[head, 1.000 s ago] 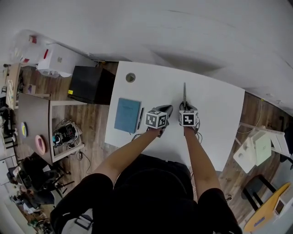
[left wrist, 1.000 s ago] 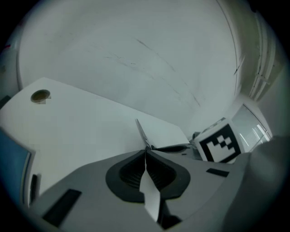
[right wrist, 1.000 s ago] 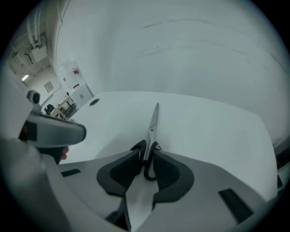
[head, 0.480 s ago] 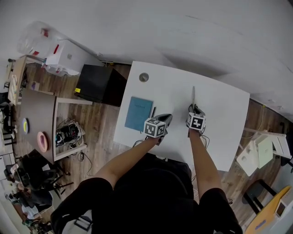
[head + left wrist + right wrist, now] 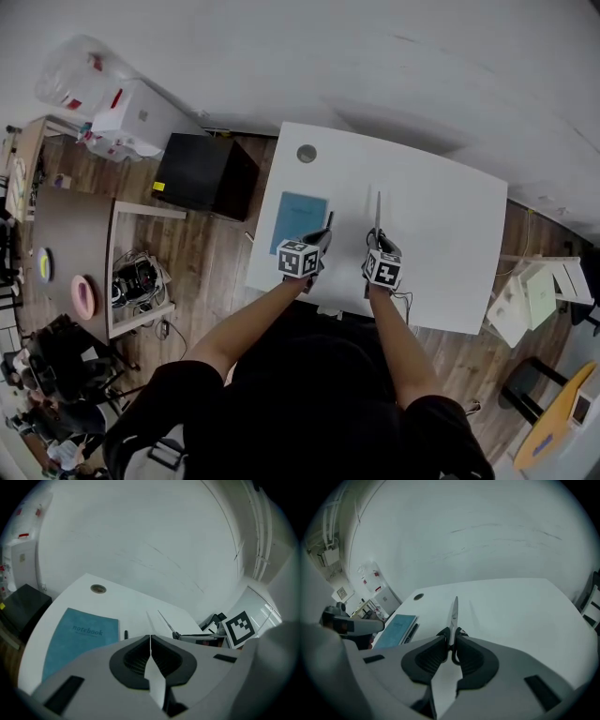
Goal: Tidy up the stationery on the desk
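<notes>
A pair of scissors [image 5: 377, 211] [image 5: 453, 612] points its closed blades toward the wall over the white desk [image 5: 441, 234]. My right gripper [image 5: 377, 238] [image 5: 451, 637] is shut on its black handle. The teal notebook [image 5: 300, 220] [image 5: 77, 637] [image 5: 396, 629] lies flat at the desk's left side, with a black pen [image 5: 328, 223] [image 5: 411, 632] along its right edge. My left gripper [image 5: 322, 240] [image 5: 150, 637] is shut with nothing in it, hovering just behind the pen's near end. From the left gripper view the scissors' blade [image 5: 165, 620] shows at the right.
A round cable grommet [image 5: 307, 153] [image 5: 98, 588] sits at the desk's far left corner. A black cabinet [image 5: 202, 175] and white boxes [image 5: 131, 117] stand on the floor left of the desk. A wall runs behind the desk; chairs [image 5: 534, 300] stand at the right.
My right gripper has drawn the scissors toward the desk's near edge. My left gripper has shifted left, closer to the pen beside the notebook.
</notes>
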Available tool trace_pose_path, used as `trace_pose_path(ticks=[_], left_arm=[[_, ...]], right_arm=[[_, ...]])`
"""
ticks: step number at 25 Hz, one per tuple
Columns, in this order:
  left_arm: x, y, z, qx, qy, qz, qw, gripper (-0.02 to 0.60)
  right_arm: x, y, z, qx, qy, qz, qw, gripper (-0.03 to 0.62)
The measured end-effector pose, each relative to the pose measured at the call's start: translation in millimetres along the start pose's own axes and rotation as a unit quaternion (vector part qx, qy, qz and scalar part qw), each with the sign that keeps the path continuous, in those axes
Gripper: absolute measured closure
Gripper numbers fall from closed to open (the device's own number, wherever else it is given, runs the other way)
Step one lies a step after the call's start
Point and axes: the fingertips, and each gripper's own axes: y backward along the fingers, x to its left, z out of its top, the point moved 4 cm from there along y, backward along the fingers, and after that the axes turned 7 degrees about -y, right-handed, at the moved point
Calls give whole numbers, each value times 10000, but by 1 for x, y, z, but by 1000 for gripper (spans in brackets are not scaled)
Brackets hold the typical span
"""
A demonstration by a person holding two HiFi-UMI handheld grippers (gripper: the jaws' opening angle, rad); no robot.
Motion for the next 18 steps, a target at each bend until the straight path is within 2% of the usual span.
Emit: trace_pose_path(ticks=[8,18], left_arm=[[31,36,-26,32,-34,-36,10000,563],[57,50,-50,178,-192,-3,9997,563]], right_arm=[[61,-3,-54,251,-41,-24,9997,505],[95,-20,-77,270,70,-260,9993,505]])
